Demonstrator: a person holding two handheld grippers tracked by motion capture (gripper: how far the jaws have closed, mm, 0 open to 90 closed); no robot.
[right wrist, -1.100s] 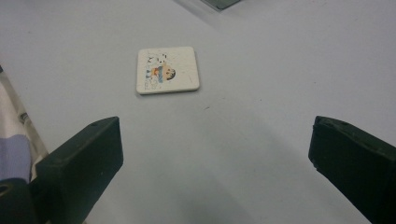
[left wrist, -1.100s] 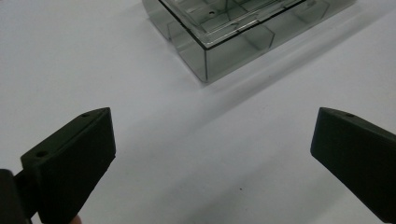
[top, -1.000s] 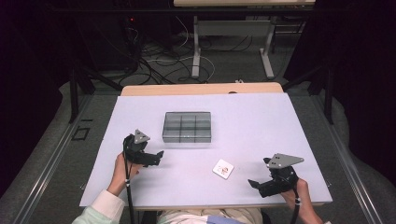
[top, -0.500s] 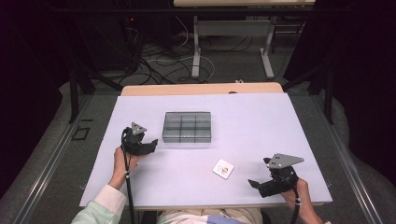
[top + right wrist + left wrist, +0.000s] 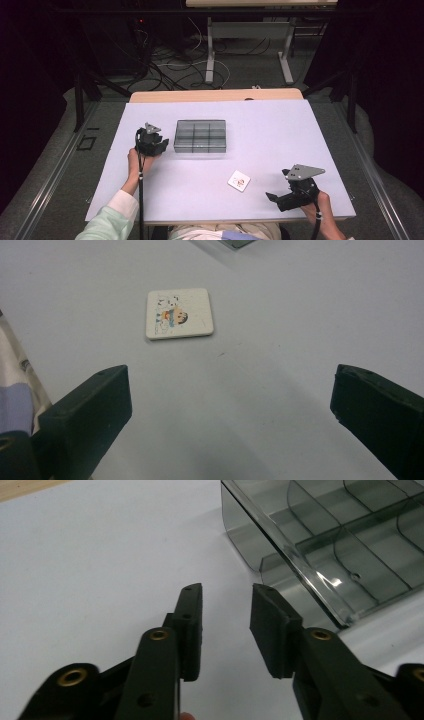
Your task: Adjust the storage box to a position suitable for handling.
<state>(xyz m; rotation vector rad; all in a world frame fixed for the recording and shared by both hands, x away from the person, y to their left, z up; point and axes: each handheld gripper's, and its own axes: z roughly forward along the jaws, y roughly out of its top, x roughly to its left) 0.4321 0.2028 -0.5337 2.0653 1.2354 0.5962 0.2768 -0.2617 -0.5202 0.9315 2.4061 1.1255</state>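
One smoky-grey clear plastic compartment tray (image 5: 200,136) is sitting mid-table, just beside the left gripper (image 5: 226,612), whose empty jaws have just been closing. One white square picture tile (image 5: 180,313) is lying before the right gripper (image 5: 227,405), jaws spread wide, grasping nothing.

a pale table (image 5: 280,130) carries a smoky compartment tray (image 5: 200,135) and, well apart, a small picture card (image 5: 239,180).

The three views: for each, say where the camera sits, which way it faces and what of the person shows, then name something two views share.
High view: above the person's side, looking forward and down on the table; both forearms, left gripper, right gripper.
Left gripper view: rides that gripper, jaws apart with nothing between, facing the tray.
Right gripper view: rides that gripper, jaws wide, facing the card.
Shared: the high view shows the tray and card too.
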